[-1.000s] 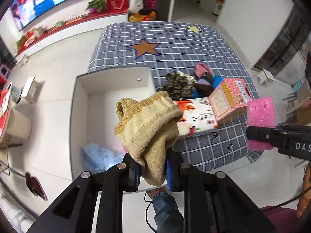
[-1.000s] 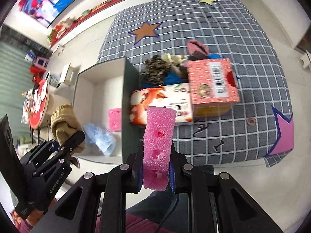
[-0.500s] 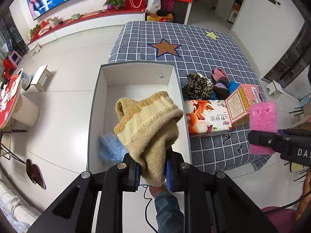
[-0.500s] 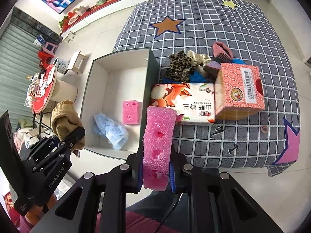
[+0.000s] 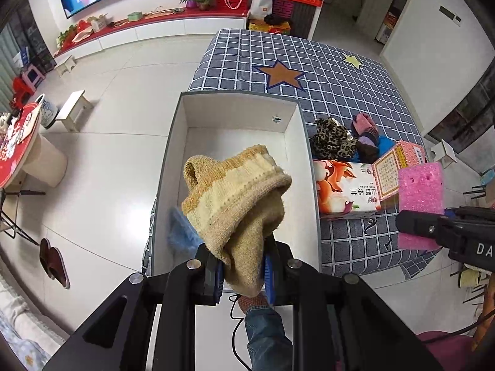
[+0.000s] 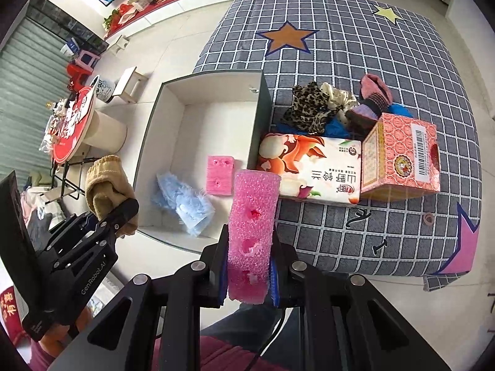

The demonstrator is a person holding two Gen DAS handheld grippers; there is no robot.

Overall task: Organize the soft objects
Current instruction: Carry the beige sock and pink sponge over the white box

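Note:
My left gripper (image 5: 243, 273) is shut on a tan knitted sock (image 5: 238, 204) and holds it above the near end of the open white box (image 5: 304, 142). It also shows in the right wrist view (image 6: 106, 185). My right gripper (image 6: 249, 273) is shut on a pink sponge (image 6: 252, 225), held upright above the near table edge, right of the box (image 6: 261, 105). The sponge also shows in the left wrist view (image 5: 420, 185). Inside the box lie a light blue fluffy cloth (image 6: 182, 201) and a small pink sponge (image 6: 219, 174).
On the checked tablecloth (image 6: 371, 46) beside the box stand a tissue pack (image 6: 315, 167) and a pink carton (image 6: 405, 154). Behind them lies a pile of socks and leopard-print fabric (image 6: 312, 108). A round red table (image 6: 71, 126) stands left on the tiled floor.
Both grippers have moved left and back toward the box, each still holding its item. The box now lies more centrally under the sock.

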